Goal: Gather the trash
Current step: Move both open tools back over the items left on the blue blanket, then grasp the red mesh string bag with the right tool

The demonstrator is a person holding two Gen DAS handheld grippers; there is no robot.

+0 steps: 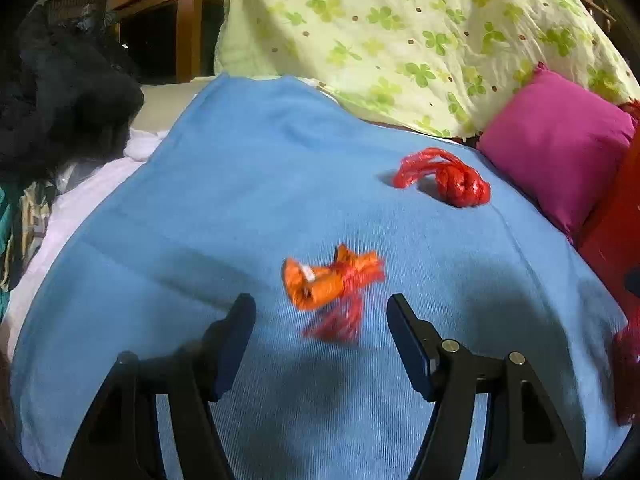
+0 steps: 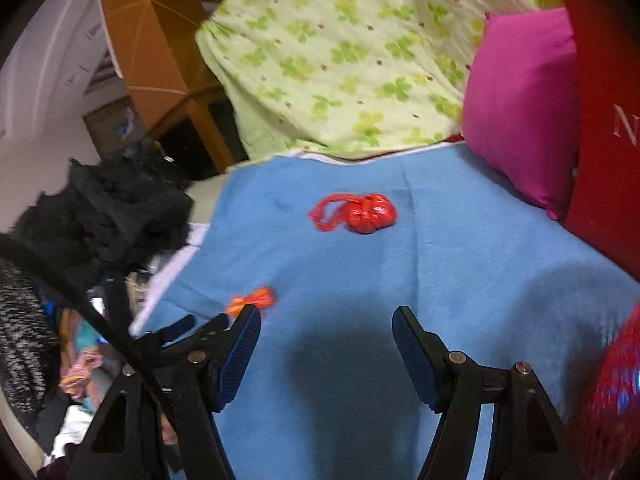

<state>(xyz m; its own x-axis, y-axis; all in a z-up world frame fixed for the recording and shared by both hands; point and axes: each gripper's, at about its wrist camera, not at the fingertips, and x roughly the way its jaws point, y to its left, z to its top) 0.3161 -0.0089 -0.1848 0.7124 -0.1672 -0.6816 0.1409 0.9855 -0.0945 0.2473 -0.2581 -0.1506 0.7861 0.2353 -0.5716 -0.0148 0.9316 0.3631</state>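
Observation:
An orange crumpled wrapper with red strands (image 1: 332, 280) lies on the blue blanket (image 1: 240, 200), just ahead of my open left gripper (image 1: 322, 310) and between its fingertips. A red knotted plastic bag (image 1: 452, 178) lies farther off to the right. In the right wrist view the red bag (image 2: 362, 214) lies ahead of my open, empty right gripper (image 2: 326, 320). The orange wrapper (image 2: 256, 300) shows at its left fingertip, beside my other gripper's fingers (image 2: 188, 330).
A magenta pillow (image 1: 560, 152) and a red box (image 2: 608, 120) stand at the right. A green clover-print pillow (image 1: 400, 32) lies at the back. Dark clothes (image 1: 52, 92) are piled left. A red mesh thing (image 2: 612, 392) is at the near right.

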